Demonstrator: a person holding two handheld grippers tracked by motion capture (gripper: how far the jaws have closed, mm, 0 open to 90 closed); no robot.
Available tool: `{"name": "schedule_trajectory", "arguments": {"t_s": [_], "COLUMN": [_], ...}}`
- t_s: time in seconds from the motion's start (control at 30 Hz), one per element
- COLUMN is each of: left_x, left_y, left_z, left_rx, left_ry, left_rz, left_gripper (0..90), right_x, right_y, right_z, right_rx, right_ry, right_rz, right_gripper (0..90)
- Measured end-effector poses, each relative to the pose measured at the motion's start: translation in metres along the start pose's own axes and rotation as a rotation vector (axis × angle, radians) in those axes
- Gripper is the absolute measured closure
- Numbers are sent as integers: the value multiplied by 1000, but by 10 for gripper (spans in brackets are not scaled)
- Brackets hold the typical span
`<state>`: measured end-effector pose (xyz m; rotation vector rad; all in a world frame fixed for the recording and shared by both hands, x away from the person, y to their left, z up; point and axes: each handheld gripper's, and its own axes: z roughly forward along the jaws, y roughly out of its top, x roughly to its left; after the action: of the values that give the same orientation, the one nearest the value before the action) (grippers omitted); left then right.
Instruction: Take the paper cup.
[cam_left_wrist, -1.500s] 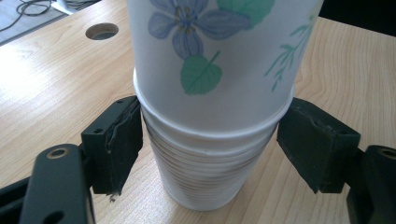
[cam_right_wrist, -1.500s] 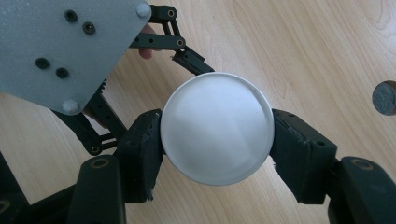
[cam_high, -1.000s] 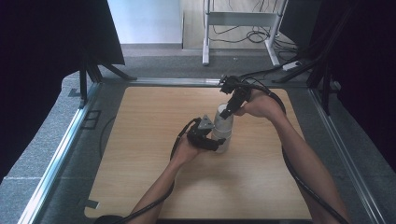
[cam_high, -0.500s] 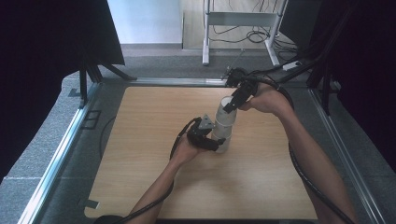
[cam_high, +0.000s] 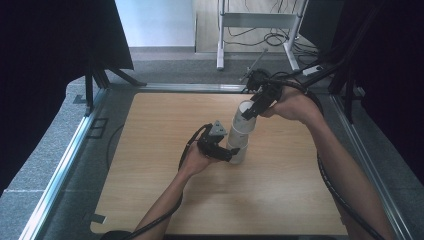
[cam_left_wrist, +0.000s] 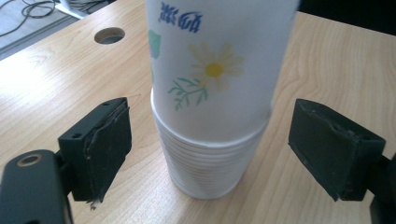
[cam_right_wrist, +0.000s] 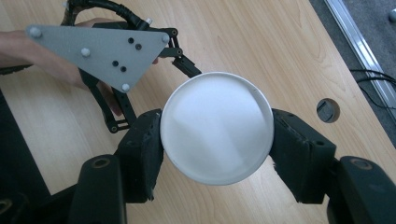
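A stack of white paper cups (cam_high: 239, 146) stands upside down near the middle of the wooden table (cam_high: 150, 130). Its top cup (cam_high: 246, 116), printed with a daisy (cam_left_wrist: 215, 69), is raised partway off the stack (cam_left_wrist: 208, 163). My right gripper (cam_high: 252, 109) is shut on that cup, one jaw on each side of its round white base (cam_right_wrist: 217, 133). My left gripper (cam_high: 231, 152) is open. Its jaws stand wide apart on either side of the stack's lower part without touching it. Its grey plate (cam_right_wrist: 102, 46) shows beyond the cup in the right gripper view.
A round cable hole (cam_right_wrist: 328, 110) sits in the table near the far right corner. Metal rails (cam_high: 65, 165) frame the table. Cables and a stand's legs (cam_high: 260, 35) lie on the floor beyond. Bare wood lies to the left and in front.
My right gripper has risen and drawn away to the far right with the top cup, pulling it higher off the stack. The left gripper has stayed put.
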<state>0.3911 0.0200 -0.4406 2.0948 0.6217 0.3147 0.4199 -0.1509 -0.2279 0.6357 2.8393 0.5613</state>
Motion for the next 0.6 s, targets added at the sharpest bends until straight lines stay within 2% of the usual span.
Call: {"name": "schedule_trajectory", "arguments": {"t_s": [0.27, 0.6], "left_x": [-5, -12], "left_y": [2, -5], "left_z": [-10, -20], "left_rx": [23, 55], "left_ry": [-59, -99], "left_rz": [9, 22], "left_gripper": [97, 43], "right_x": [9, 16], "right_y": [-9, -28], "right_z": [-7, -9], "right_rx": [2, 1], "right_ry": [12, 28], "right_rz": [-18, -34], "right_gripper": [372, 372]}}
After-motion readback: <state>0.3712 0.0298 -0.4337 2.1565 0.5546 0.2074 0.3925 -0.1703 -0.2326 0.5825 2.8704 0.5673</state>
